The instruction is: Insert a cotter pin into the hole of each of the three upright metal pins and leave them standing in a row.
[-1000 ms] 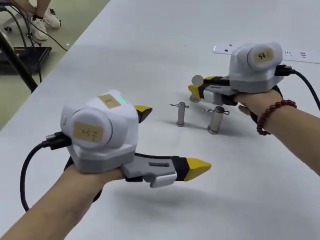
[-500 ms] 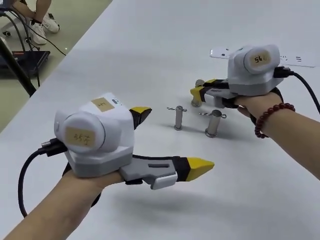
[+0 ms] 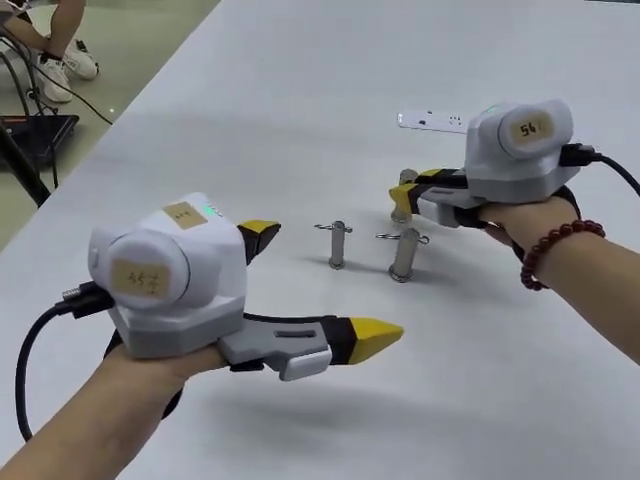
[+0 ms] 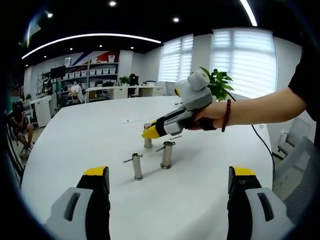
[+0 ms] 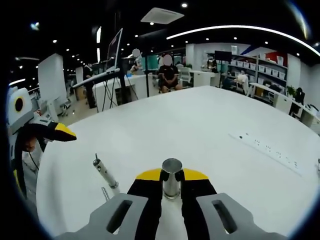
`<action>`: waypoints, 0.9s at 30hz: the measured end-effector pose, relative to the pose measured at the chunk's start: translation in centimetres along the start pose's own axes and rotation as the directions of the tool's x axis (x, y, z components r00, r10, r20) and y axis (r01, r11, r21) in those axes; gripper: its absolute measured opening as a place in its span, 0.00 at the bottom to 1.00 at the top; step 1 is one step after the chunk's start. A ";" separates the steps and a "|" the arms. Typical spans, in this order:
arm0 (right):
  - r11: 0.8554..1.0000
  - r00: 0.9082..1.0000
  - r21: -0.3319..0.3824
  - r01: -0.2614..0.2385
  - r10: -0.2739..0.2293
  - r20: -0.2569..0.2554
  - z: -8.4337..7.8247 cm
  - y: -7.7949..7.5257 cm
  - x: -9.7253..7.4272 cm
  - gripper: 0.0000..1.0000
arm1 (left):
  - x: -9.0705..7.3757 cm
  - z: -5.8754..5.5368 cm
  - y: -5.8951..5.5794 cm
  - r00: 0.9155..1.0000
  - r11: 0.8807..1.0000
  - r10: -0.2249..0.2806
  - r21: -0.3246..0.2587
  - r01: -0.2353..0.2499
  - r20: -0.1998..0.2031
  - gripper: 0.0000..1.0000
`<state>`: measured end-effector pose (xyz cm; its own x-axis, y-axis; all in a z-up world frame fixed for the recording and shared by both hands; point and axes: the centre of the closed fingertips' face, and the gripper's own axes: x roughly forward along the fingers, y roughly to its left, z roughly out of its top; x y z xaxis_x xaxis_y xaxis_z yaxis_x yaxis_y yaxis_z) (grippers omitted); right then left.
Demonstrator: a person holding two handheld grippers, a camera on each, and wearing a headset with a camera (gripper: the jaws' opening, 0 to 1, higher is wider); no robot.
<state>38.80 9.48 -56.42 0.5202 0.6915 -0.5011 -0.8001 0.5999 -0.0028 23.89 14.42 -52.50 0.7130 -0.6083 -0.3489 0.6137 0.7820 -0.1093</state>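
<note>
metal pin (image 5: pixel 172 178), pinched in the right gripper's (image 3: pixel 403 193) fingers, has come down to the tabletop (image 3: pixel 300 120) beside two cottered pins (image 3: pixel 337 246); left gripper's (image 3: pixel 325 283) fingers spread, idle. row looks nearly complete.

Left claw (image 4: pixel 168 172) spread wide; right claw (image 5: pixel 172 176) clamping metal pin (image 5: pixel 171 186).

I see bright, even overhead light; soft shadows on white tabletop (image 3: pixel 300 90). Glare off ceiling strips (image 4: pixel 90 37); fisheye bends edges; head view slightly soft.
</note>
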 end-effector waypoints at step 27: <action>0.994 0.995 0.028 0.101 -0.101 -0.027 -3.1 0.7 -7.3 0.08 | 0.1 0.1 -1.0 0.999 0.999 -0.028 0.028 0.029 -0.024 0.98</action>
<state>33.49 3.60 -55.44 0.5899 0.6165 -0.5216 -0.7344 0.6780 -0.0292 23.41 13.57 -52.35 0.6869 -0.6267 -0.3681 0.6435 0.7598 -0.0928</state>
